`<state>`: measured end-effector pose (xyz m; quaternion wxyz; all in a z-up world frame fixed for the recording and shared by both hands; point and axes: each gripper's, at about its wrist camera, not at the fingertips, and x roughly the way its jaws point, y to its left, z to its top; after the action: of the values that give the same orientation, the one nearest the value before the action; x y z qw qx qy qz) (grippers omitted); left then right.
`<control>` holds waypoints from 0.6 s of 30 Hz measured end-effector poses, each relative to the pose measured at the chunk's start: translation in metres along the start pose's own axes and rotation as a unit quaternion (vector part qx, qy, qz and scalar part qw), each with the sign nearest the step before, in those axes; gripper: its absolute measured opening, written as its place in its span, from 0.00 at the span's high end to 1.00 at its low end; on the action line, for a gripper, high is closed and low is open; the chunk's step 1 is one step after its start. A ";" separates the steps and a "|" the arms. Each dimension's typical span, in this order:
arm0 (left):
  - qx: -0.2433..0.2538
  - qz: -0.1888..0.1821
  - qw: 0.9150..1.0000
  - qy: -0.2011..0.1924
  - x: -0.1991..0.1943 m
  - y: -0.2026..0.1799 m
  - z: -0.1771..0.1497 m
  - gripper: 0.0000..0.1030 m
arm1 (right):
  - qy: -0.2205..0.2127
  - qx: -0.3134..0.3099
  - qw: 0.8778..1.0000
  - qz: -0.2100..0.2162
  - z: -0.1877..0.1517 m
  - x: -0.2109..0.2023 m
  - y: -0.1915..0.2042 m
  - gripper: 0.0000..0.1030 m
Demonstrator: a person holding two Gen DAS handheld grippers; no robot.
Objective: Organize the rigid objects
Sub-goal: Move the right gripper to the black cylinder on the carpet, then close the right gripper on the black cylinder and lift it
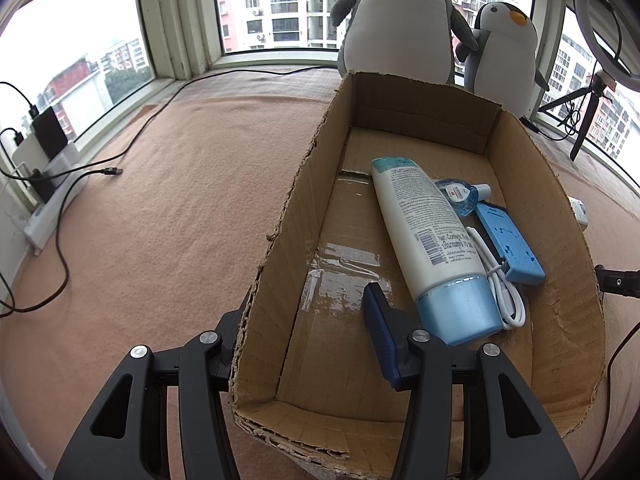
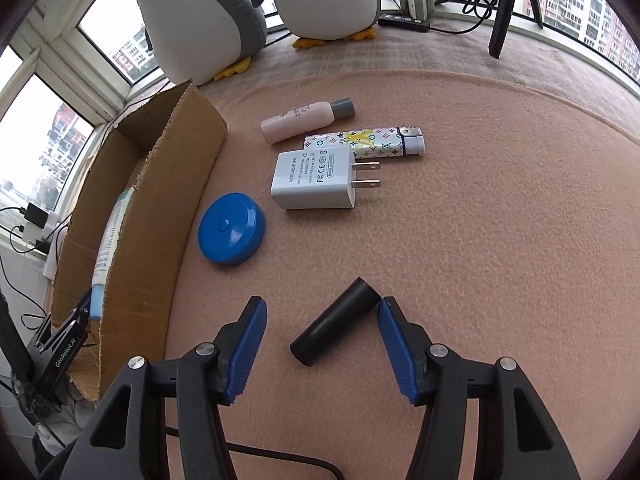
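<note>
Right wrist view, near field: right gripper (image 2: 322, 340) has its jaws spread wide, nothing clamped. Black cylinder (image 2: 335, 322) lies on the pink blanket (image 2: 500, 240) between the blue pads (image 2: 394, 350); its far end sits just beside or touching the right pad tip, its near end falls closer to mid-gap. Long axis runs from about 7 o'clock to 1 o'clock, so it lies oblique to the closing line of the jaws, not square across it.

Judgement: the right gripper is plainly the nearer one, and the coming grasp turns on that skew. A small wrist turn would likely be needed so the pads meet the cylinder's sides and do not roll it.

Farther out, at 11 o'clock: blue round puck (image 2: 231, 229), near the cardboard box (image 2: 160, 208). Beyond, around 12 o'clock: white AC adapter (image 2: 314, 180), then a patterned tube (image 2: 366, 144), then a small pinkish bottle (image 2: 306, 122). All outside the box, so sorting seems unfinished.

Left wrist view: left gripper (image 1: 298, 320) straddles the box's near-left wall, one finger outside, one inside; jaws apart around the wall, and whether the pads press the cardboard I cannot tell. Inside the box lie a white lotion bottle (image 1: 428, 236), a coiled white cable (image 1: 506, 288), a blue flat case (image 1: 508, 244) and a small clear blue bottle (image 1: 460, 196)
</note>
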<state>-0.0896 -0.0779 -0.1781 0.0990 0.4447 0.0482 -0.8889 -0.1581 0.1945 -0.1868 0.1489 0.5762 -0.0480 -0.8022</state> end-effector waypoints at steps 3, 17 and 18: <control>0.000 0.000 1.000 0.000 0.000 0.000 0.000 0.52 | -0.001 -0.013 1.000 -0.010 0.002 0.003 0.006 0.54; -0.001 0.000 1.000 0.000 0.000 0.001 0.000 0.52 | -0.003 -0.109 0.991 -0.084 -0.006 0.007 0.028 0.82; 0.000 0.000 1.000 0.000 0.000 0.001 0.000 0.52 | -0.003 -0.109 0.991 -0.084 -0.006 0.007 0.027 0.84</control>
<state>-0.0895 -0.0786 -0.1783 0.0989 0.4444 0.0484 -0.8890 -0.1496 0.1673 -0.1879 0.1428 0.5562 0.0877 -0.8140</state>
